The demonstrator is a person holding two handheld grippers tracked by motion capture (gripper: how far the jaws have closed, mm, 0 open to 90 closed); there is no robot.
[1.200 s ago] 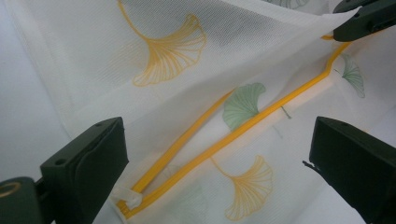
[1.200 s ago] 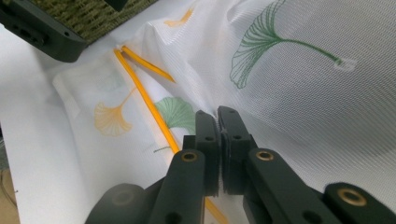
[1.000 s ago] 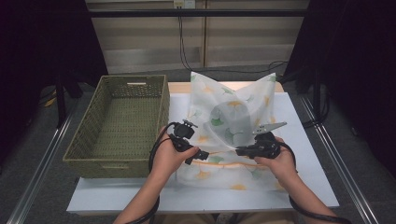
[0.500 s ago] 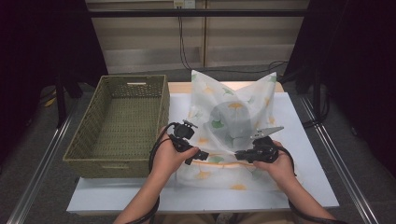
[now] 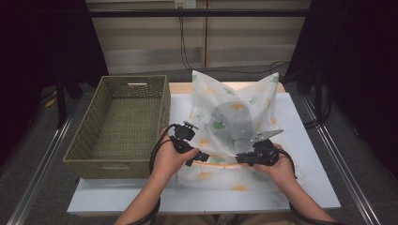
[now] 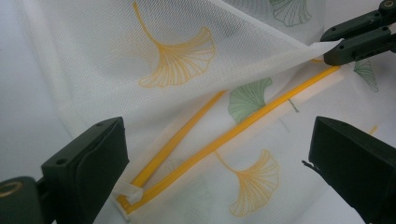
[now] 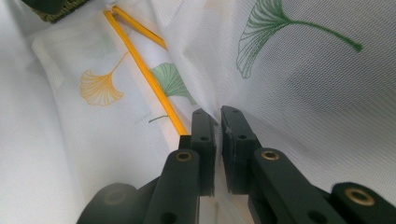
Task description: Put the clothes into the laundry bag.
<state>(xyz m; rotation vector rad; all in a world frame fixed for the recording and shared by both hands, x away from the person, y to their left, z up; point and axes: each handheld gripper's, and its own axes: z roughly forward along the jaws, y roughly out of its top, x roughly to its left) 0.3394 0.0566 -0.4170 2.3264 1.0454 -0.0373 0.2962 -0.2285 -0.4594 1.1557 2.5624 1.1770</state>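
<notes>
Mesh laundry bag [image 5: 232,126] is lying on the white table [image 5: 309,187], its yellow zipper [image 6: 224,140] standing open. Right gripper [image 7: 218,122], jaws just easing apart, is pinching the upper mesh layer; left gripper [image 6: 215,154] is gaping wide over the zipper's end. Wicker basket [image 5: 119,124] is sitting beside the bag, nothing in it.
</notes>
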